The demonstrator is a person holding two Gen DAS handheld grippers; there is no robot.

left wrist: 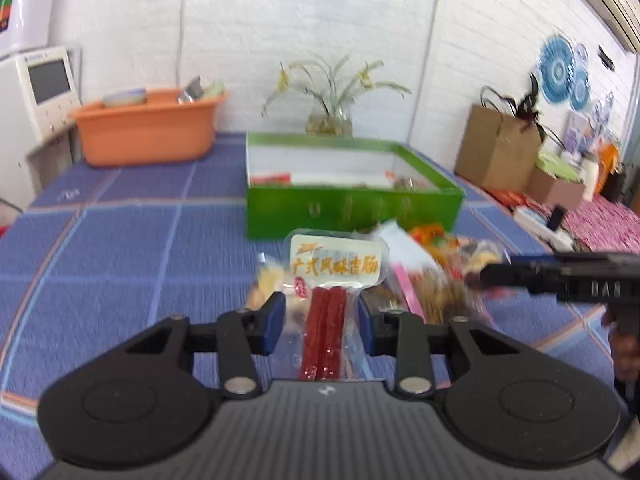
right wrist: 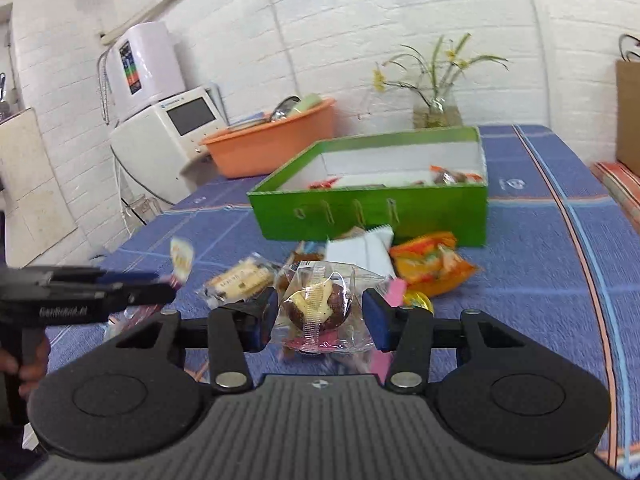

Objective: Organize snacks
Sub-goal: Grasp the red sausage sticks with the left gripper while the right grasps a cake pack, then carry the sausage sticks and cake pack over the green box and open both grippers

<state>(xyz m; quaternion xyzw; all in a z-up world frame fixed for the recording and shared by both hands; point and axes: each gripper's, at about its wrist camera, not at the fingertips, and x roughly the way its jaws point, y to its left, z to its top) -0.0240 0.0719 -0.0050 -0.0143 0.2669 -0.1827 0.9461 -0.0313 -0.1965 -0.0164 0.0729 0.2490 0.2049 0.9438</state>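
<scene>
A pile of snacks lies on the blue table in front of an open green box (left wrist: 352, 210), which also shows in the right wrist view (right wrist: 372, 212). My left gripper (left wrist: 322, 322) has its blue pads on both sides of a clear pack of red sausage sticks (left wrist: 324, 332) with a white label; the pack looks lifted. My right gripper (right wrist: 320, 320) has its pads around a wrapped chocolate muffin (right wrist: 318, 306), with small gaps at both sides. An orange snack bag (right wrist: 430, 266) and a biscuit pack (right wrist: 240, 278) lie nearby.
An orange tub (left wrist: 146, 128) stands at the back left of the table (left wrist: 120, 248), with a vase of flowers (left wrist: 330, 120) behind the box. A white appliance (right wrist: 160, 140) stands left of the table. A brown paper bag (left wrist: 496, 148) stands to the right.
</scene>
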